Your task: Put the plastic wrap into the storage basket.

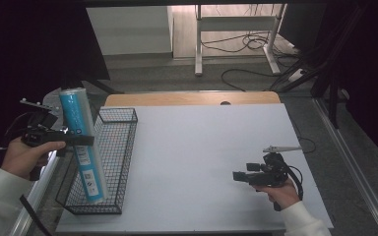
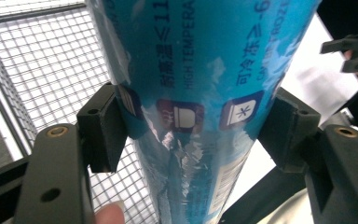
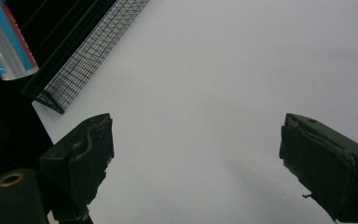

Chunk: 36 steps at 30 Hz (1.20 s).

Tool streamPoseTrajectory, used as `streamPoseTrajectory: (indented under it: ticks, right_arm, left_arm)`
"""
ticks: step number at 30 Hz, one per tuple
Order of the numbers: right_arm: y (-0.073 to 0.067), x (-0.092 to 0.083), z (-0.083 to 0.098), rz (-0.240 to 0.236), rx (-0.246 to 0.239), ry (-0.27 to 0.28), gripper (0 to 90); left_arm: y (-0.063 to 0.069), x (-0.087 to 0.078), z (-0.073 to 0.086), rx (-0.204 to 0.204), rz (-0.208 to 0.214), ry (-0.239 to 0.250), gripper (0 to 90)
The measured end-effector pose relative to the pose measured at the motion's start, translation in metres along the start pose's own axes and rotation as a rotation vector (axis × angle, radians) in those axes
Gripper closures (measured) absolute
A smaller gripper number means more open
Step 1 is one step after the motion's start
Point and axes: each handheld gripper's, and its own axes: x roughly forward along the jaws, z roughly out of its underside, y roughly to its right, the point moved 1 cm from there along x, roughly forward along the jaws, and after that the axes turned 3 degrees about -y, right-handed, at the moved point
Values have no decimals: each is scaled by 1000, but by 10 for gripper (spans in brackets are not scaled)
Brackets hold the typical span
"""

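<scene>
A long blue roll in clear wrap [image 1: 83,145], printed with white text and icons, stands tilted with its lower end inside the black wire basket [image 1: 123,147]. My left gripper [image 1: 81,140] is shut on the roll [image 2: 200,107] at about mid-length; both pads [image 2: 107,126] press its sides. My right gripper [image 1: 237,175] hovers over the white table [image 1: 202,142] at the right, held level and pointing left. Its jaws stand wide apart with nothing between them [image 3: 196,154]. The roll's end [image 3: 4,46] and the basket [image 3: 84,51] show at the upper left of the right gripper view.
The wire basket lies along the table's left edge. A wooden strip [image 1: 192,98] borders the far side of the table. Beyond it are a white desk frame [image 1: 236,29] and cables on the floor. My right gripper [image 2: 352,51] appears in the left gripper view.
</scene>
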Motion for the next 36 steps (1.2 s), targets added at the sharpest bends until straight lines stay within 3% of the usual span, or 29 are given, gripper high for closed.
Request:
streamPoseTrajectory:
  ticks: [11,18,30,36]
  right_arm:
    - [1,0,0,3,-1,-4,107]
    - [1,1,1,3,2,-8,108]
    - [3,2,1,4,8,-13,108]
    - [4,3,2,9,12,-17,107]
  left_arm:
    - [-13,21,0,-8,-45,-70,323]
    - [-17,28,1,-13,-55,-86,323]
    - [-28,60,-2,-28,-80,-142,322]
    - [-32,65,-3,-46,-77,-129,322]
